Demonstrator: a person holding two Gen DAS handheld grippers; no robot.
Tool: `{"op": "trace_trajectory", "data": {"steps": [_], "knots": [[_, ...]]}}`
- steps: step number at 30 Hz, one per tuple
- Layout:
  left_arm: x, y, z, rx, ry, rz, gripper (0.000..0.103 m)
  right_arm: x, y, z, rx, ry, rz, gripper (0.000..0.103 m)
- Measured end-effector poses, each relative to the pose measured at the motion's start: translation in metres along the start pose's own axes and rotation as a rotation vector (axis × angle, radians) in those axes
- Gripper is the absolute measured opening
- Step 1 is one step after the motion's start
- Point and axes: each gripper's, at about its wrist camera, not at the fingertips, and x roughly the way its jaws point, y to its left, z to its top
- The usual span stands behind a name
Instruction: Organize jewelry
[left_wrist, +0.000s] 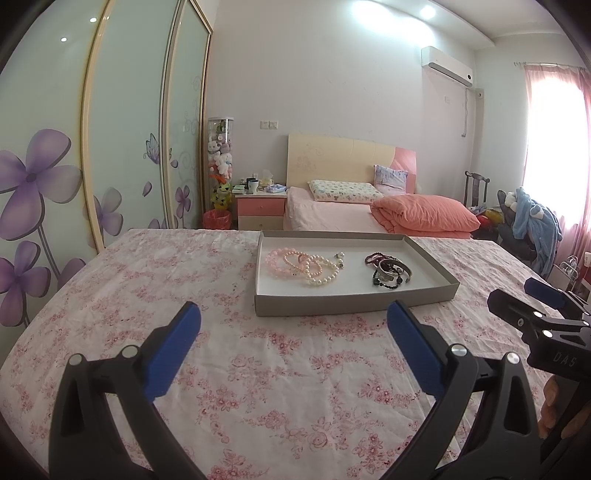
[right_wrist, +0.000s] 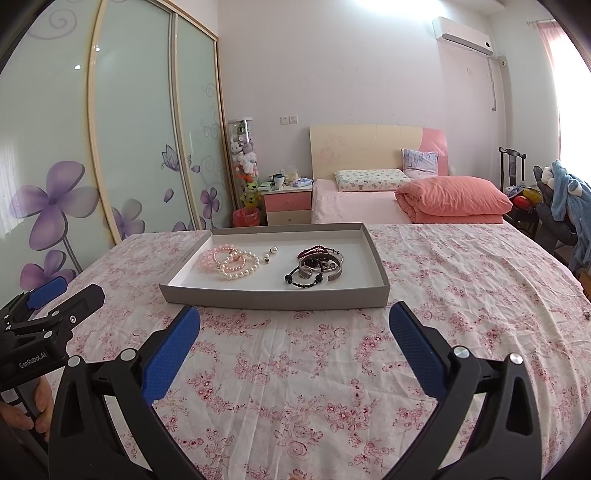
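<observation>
On the floral-print counter cloth sits a shallow grey box tray, lying flat with its white inside facing up. In its left half lies a cluster of pink and pearl bead bracelets, overlapping one another, with two small pearl earrings just beside them. In the right half, well apart from the pearls, lies a tangle of dark bead bracelets and silver bangles. The left claw hovers above the cloth short of the tray's near wall, its blue-padded jaws spread wide and empty. The right claw does likewise, jaws wide apart, holding nothing. A bed with a coral quilt stands beyond the counter.
</observation>
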Motion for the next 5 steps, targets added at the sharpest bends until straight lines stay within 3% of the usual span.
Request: {"op": "trace_trajectory", "data": {"steps": [5], "knots": [[-0.0007,-0.0011,-0.0001,-0.001,-0.001,0.0,0.099,0.0001,0.0004,-0.0001,0.0,0.001,0.0,0.101]]}}
